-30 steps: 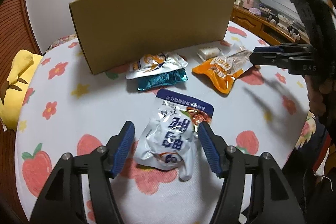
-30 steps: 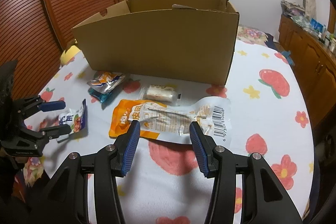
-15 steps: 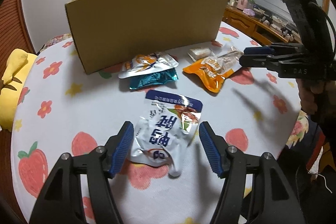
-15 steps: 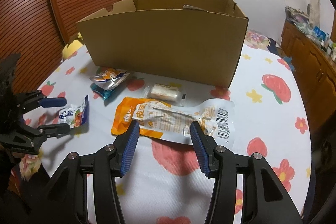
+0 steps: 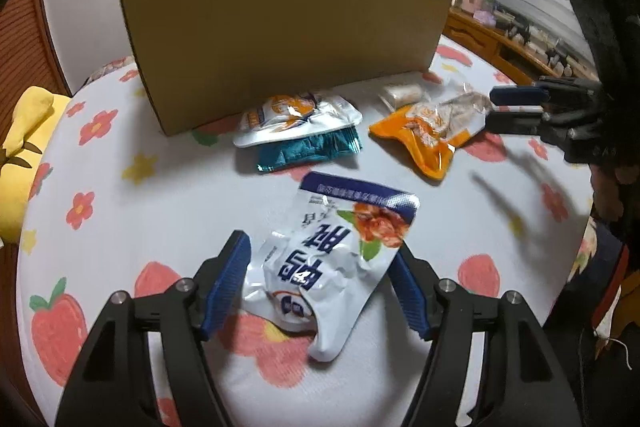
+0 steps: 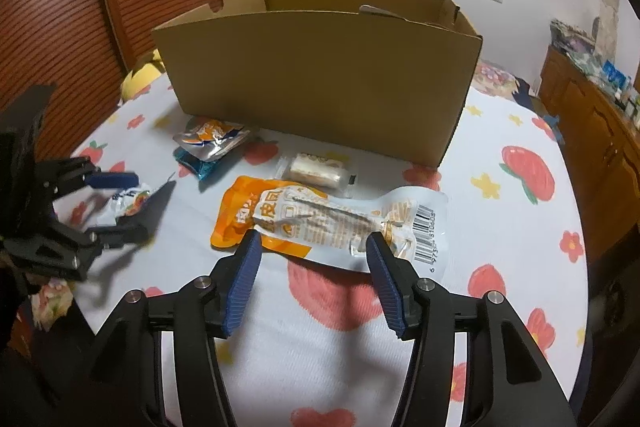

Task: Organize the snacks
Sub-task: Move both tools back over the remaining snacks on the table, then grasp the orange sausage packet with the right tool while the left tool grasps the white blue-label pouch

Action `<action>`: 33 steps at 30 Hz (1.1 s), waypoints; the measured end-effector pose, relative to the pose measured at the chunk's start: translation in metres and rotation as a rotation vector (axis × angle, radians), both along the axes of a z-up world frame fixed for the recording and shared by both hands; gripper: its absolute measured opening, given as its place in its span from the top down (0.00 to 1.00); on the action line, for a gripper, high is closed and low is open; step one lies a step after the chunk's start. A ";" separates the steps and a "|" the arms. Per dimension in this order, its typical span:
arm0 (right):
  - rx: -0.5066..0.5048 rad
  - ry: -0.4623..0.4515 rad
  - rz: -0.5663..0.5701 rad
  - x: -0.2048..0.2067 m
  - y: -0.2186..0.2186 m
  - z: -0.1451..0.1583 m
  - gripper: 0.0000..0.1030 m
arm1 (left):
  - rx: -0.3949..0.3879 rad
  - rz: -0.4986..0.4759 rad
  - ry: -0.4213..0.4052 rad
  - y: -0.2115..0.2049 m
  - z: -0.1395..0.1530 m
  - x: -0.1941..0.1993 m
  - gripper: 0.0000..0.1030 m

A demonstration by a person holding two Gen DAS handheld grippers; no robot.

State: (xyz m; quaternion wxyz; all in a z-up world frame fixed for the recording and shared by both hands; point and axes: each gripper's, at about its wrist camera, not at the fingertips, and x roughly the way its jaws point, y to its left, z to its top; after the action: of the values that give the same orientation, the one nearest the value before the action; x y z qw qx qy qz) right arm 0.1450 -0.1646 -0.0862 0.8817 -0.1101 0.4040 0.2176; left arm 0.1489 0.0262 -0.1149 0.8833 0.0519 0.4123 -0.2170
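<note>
Lying between the spread fingers of the left gripper: white-and-blue snack pouch, long axis running away toward the cardboard box (nothing gripped yet). Right gripper, likewise open, straddles the near edge of the clear barcoded pouch, which lies crosswise on the orange pouch.

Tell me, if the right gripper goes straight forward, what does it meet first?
Probably the clear barcoded snack packet, lying between the open fingers of the right gripper; the cardboard box stands farther behind.

left hand-held gripper: jaws spread wide, low | right hand-held gripper: jaws spread wide, low
</note>
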 end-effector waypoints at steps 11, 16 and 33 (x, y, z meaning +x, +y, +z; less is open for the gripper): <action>-0.078 0.015 0.033 0.006 0.003 -0.011 0.42 | -0.003 -0.001 -0.022 0.002 -0.001 -0.001 0.35; -0.134 -0.009 0.073 0.009 0.015 -0.011 0.38 | 0.000 0.001 -0.023 0.002 0.000 -0.004 0.36; -0.358 -0.117 0.175 0.018 0.052 -0.030 0.29 | -0.003 0.000 -0.021 0.001 -0.001 -0.004 0.36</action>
State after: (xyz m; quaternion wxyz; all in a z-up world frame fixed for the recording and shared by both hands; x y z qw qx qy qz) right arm 0.1634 -0.1121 -0.1162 0.8477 -0.3119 0.3734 0.2112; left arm 0.1448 0.0275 -0.1154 0.8877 0.0528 0.4025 -0.2173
